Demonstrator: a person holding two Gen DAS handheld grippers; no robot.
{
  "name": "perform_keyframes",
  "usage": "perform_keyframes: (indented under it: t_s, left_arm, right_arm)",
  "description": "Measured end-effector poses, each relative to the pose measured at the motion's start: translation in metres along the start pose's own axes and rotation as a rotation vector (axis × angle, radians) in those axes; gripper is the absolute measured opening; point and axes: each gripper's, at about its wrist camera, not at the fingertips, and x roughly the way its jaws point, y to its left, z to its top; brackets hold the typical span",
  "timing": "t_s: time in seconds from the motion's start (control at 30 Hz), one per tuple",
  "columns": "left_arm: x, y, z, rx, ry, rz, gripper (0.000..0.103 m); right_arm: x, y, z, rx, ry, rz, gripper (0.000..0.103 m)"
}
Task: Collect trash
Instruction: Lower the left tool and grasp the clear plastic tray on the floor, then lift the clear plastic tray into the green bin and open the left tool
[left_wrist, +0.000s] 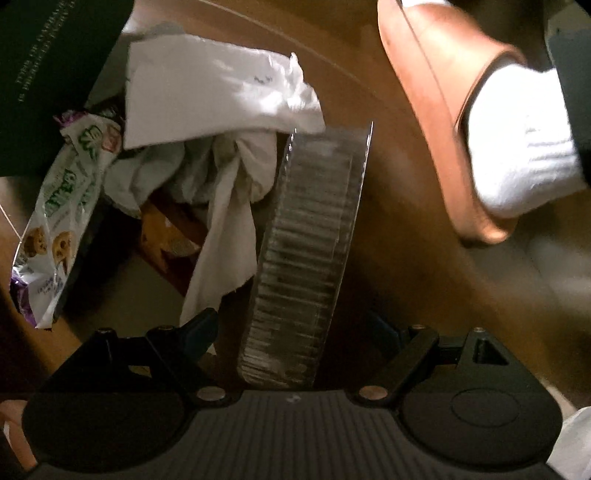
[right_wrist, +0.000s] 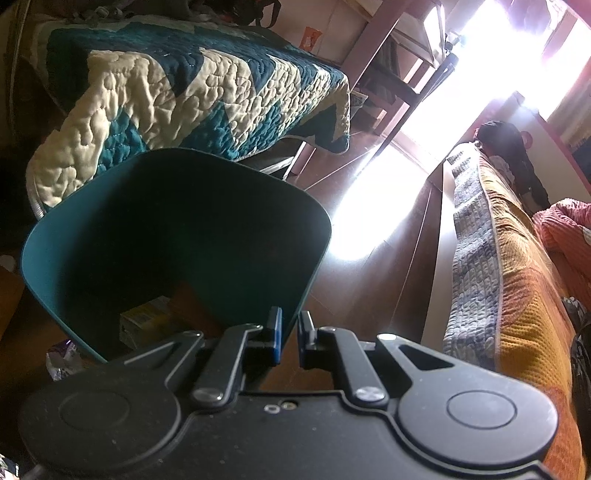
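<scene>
Left gripper: jaws wide, straddling the ribbed clear plastic tray, poised to grab it.
Right gripper: pinched on the teal plastic bin's near rim, tilting it to receive.
Far-left litter: cookie wrapper, crumpled white paper.

You see a teal bin, a teal-and-cream zigzag quilt, white crumpled paper, and a clear ribbed tray.
</scene>
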Motion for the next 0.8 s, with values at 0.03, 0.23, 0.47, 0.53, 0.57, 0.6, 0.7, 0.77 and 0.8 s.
perform_keyframes:
  t_s: [0.03, 0.23, 0.47, 0.53, 0.57, 0.6, 0.7, 0.77, 0.8]
  left_arm:
    - [0.002, -0.002, -0.001, 0.011, 0.002, 0.010, 0.086]
    - [0.008, -0.014, -0.003, 0.053, 0.012, 0.058, 0.044]
    - [-0.013, -0.011, -0.011, 0.057, -0.004, 0.066, 0.040]
    - [-0.026, -0.008, -0.011, 0.064, -0.019, 0.063, 0.035]
    - [-0.033, -0.006, -0.012, 0.059, -0.023, 0.055, 0.006]
    - [-0.039, -0.003, -0.011, 0.049, -0.017, 0.046, 0.003]
    - [-0.058, 0.005, -0.015, 0.029, -0.013, 0.022, 0.002]
    - [-0.067, 0.011, -0.017, 0.010, -0.011, 0.012, 0.002]
    - [-0.072, 0.016, -0.017, -0.007, -0.011, 0.004, 0.002]
  right_arm:
    - [0.000, 0.000, 0.000, 0.000, 0.001, -0.001, 0.008]
    - [0.002, 0.000, 0.000, 0.002, 0.005, -0.005, 0.008]
    - [0.002, -0.001, 0.000, -0.002, 0.000, 0.001, 0.008]
    - [0.002, -0.001, 0.000, 0.000, 0.000, 0.001, 0.008]
    - [0.002, -0.001, 0.000, 0.001, 0.000, 0.001, 0.008]
    - [0.002, -0.002, 0.000, 0.002, 0.001, 0.001, 0.008]
    - [0.002, -0.001, 0.000, 0.003, 0.001, 0.001, 0.008]
    - [0.002, -0.001, -0.001, 0.003, 0.001, 0.000, 0.008]
    - [0.002, -0.001, -0.001, 0.002, 0.002, -0.001, 0.008]
